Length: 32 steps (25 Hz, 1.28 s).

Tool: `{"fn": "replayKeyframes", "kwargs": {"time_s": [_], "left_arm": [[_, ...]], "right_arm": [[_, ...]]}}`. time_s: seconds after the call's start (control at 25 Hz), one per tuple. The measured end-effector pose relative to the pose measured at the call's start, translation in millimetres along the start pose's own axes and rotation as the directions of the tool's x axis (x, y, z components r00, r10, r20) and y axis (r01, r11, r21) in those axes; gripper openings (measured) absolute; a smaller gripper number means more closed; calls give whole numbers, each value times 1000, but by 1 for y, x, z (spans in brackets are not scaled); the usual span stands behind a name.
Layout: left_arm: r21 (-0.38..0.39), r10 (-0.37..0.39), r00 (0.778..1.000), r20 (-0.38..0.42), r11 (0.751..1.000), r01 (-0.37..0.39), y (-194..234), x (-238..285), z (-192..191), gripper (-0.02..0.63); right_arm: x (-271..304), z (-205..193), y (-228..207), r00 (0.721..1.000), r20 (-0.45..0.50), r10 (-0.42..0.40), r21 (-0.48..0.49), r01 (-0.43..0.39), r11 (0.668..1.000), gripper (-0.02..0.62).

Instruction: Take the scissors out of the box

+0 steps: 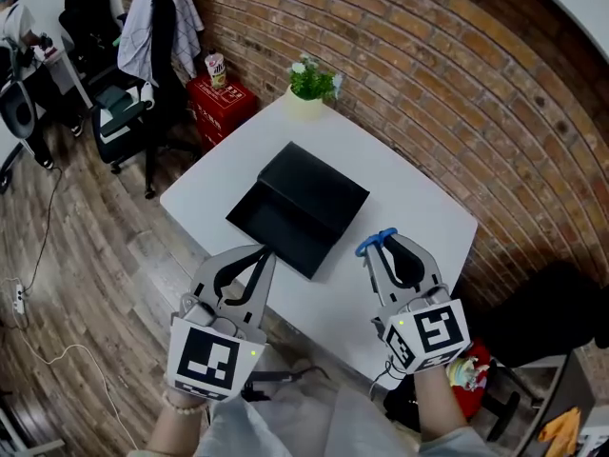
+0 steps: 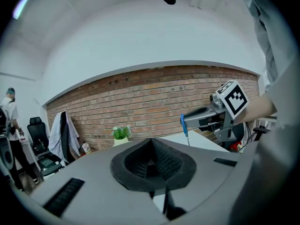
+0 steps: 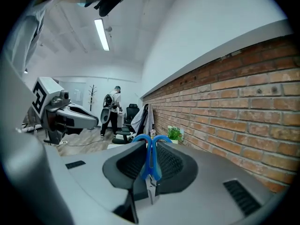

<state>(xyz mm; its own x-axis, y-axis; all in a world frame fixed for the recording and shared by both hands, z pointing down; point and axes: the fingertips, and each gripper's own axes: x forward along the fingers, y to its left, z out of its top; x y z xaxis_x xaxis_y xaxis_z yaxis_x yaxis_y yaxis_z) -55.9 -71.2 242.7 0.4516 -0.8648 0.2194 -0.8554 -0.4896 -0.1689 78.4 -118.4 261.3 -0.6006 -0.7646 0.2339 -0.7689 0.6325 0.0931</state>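
An open black box lies in the middle of the white table, its lid folded back; I see nothing inside it. My right gripper hovers over the table's near right part, to the right of the box, shut on blue-handled scissors. In the right gripper view the scissors stand between the pads, handles up. My left gripper hangs at the table's near edge beside the box's front corner, jaws shut and holding nothing. The left gripper view shows the right gripper with the scissors.
A small potted plant stands at the table's far corner by the brick wall. A red crate and office chairs draped with clothes stand on the wooden floor to the left. A person stands far off.
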Motion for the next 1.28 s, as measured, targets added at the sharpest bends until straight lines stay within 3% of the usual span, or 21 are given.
{"fn": "replayKeyframes", "kwargs": {"time_s": [0.68,1.28], "left_arm": [[27,-42,999,15,999,42,-56,-17,10,18],[31,-52,998,25,998,51,-71,-11,19,18]], "right_arm": [[-102,-6,-13,992,37,-117,27,116,993,92],[-109,-14,-9,995,29,-91,15,91,996,92]]}}
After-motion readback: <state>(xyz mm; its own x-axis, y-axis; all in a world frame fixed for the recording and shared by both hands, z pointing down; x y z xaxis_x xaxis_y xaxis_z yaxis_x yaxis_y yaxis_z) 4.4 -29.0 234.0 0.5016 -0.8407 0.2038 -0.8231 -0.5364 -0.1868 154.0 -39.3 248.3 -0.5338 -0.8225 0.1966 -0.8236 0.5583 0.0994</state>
